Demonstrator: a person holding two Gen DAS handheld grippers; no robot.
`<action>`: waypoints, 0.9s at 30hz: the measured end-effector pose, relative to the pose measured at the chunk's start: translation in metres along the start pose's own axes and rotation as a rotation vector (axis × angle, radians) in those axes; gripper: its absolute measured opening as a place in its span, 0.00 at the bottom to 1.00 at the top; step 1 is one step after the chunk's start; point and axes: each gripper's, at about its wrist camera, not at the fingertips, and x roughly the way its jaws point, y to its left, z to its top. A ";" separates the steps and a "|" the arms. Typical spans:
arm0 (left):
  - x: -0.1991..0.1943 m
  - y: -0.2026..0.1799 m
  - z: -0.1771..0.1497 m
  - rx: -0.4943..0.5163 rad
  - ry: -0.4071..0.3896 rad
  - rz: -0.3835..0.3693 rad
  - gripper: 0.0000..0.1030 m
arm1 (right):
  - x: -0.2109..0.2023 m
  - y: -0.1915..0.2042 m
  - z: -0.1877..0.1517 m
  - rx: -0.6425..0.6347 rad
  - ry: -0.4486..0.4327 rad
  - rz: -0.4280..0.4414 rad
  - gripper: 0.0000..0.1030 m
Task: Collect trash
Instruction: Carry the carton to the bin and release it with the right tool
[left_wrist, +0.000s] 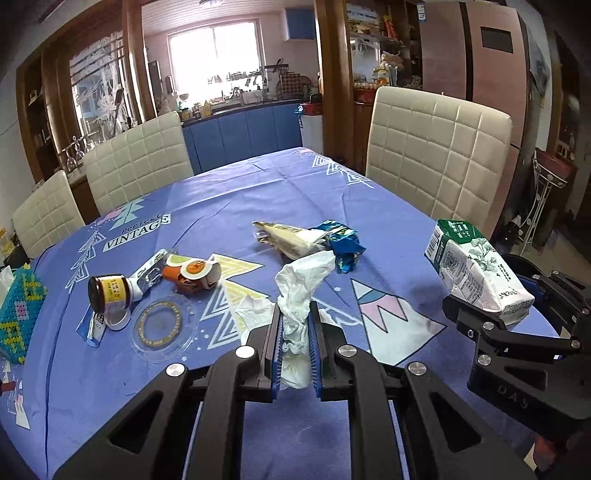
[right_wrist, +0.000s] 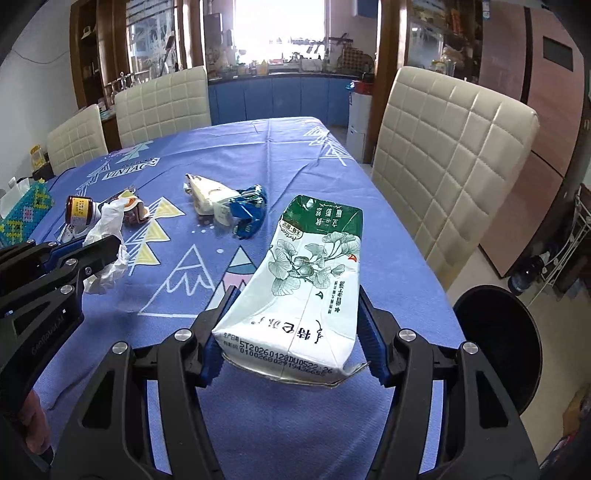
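Note:
My left gripper (left_wrist: 295, 314) is shut on a crumpled white tissue (left_wrist: 301, 284), which is lifted off the blue tablecloth (left_wrist: 388, 229). My right gripper (right_wrist: 297, 293) is shut on a squashed green-and-white carton (right_wrist: 306, 266), held above the table's right side. The carton (left_wrist: 476, 266) and right gripper (left_wrist: 480, 306) also show at the right of the left wrist view. The right wrist view has the left gripper (right_wrist: 107, 247) with the tissue (right_wrist: 107, 225) at its left. On the cloth lie a brown jar (left_wrist: 109, 293), an orange cup (left_wrist: 192, 275), a clear lid (left_wrist: 159, 326), a cream wrapper (left_wrist: 291, 238) and a blue wrapper (left_wrist: 343, 243).
A black round bin (right_wrist: 498, 343) stands on the floor beside the table's right edge. Cream padded chairs (right_wrist: 454, 162) line the right and far left sides. A beaded tissue box (left_wrist: 18, 314) sits at the left edge. A kitchen counter lies beyond the table.

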 end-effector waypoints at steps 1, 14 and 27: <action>0.000 -0.005 0.001 0.007 -0.003 -0.004 0.12 | -0.002 -0.006 -0.002 0.005 -0.004 -0.009 0.60; 0.001 -0.081 0.018 0.104 -0.034 -0.083 0.12 | -0.023 -0.067 -0.015 0.056 -0.047 -0.104 0.60; 0.002 -0.154 0.028 0.205 -0.061 -0.168 0.12 | -0.032 -0.127 -0.026 0.135 -0.057 -0.179 0.60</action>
